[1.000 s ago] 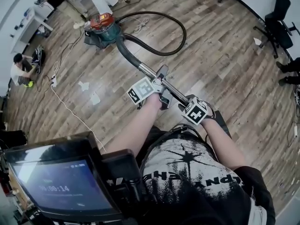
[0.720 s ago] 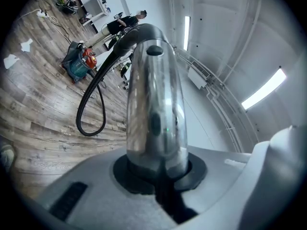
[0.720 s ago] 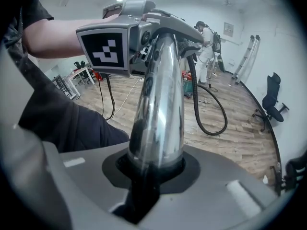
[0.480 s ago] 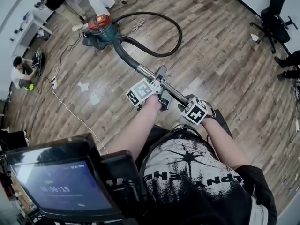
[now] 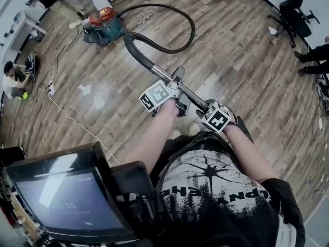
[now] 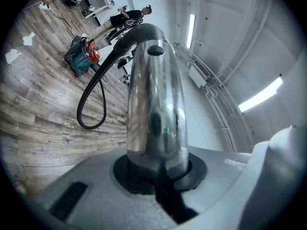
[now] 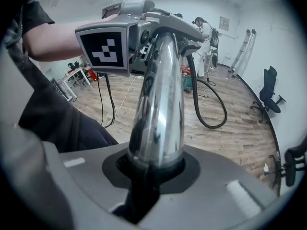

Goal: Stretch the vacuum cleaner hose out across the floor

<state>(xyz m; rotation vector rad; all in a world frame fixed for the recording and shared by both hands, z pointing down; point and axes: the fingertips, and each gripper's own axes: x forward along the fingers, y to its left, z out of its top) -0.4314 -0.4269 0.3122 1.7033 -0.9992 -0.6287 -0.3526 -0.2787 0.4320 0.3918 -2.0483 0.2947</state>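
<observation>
Head view: the left gripper (image 5: 176, 89) and right gripper (image 5: 204, 108) clamp the wand (image 5: 163, 77). Its axis runs far-left to the hose (image 5: 175, 46), which loops to the vacuum (image 5: 102, 22). The left gripper is nearer the hose.

Left gripper view: fingers clamped on the wand (image 6: 156, 95).

Right gripper view: likewise (image 7: 160, 104).

The vacuum now sits farther off than a second earlier.

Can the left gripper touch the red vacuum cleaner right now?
Probably not. The left gripper is clamped on the metal tube, and the vacuum cleaner sits far off across the floor.
</observation>
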